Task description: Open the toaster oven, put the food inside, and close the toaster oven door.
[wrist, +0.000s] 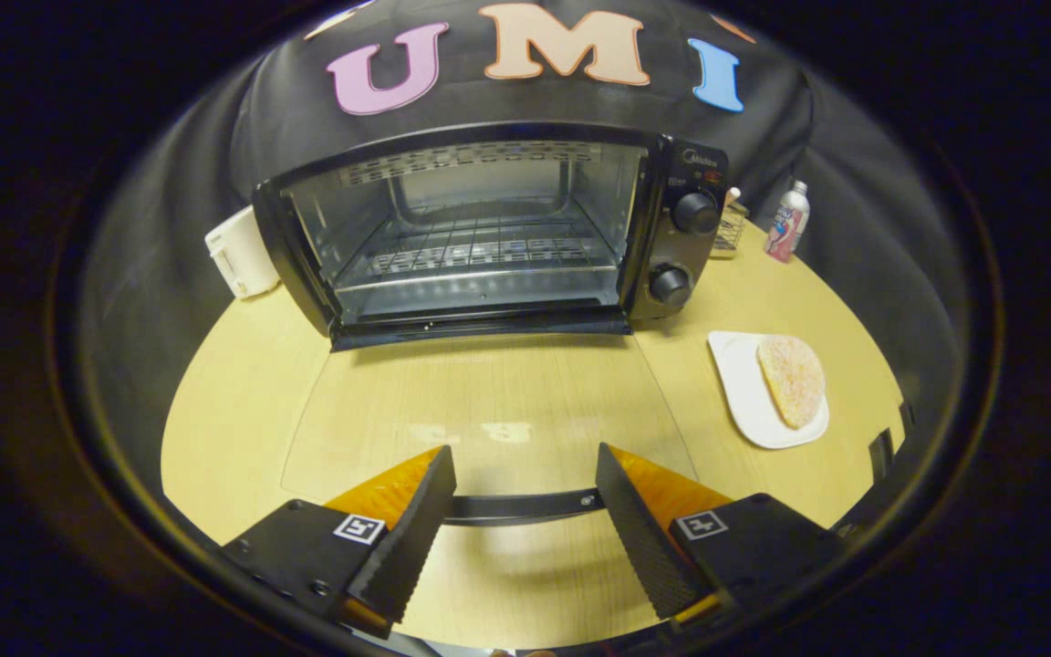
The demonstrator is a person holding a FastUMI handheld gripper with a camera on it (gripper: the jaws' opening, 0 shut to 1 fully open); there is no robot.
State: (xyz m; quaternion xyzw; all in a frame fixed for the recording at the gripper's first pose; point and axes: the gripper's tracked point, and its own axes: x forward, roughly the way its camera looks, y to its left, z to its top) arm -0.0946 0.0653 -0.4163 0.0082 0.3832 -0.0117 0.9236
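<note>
The gripper (522,461) is released, its fingers spread wide over the door handle (520,506) of the lowered glass door (489,401). Farther right, the bread (792,379) lies on a white plate (744,383). Beyond, the toaster oven (489,233) stands open on the table (234,411)

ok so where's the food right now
In the gripper view the bread lies on a white plate on the table, right of the open toaster oven, beyond the open gripper.

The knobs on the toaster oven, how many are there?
2. Upper knob and lower knob sit one above the other on the toaster oven panel, right of its open door.
</note>
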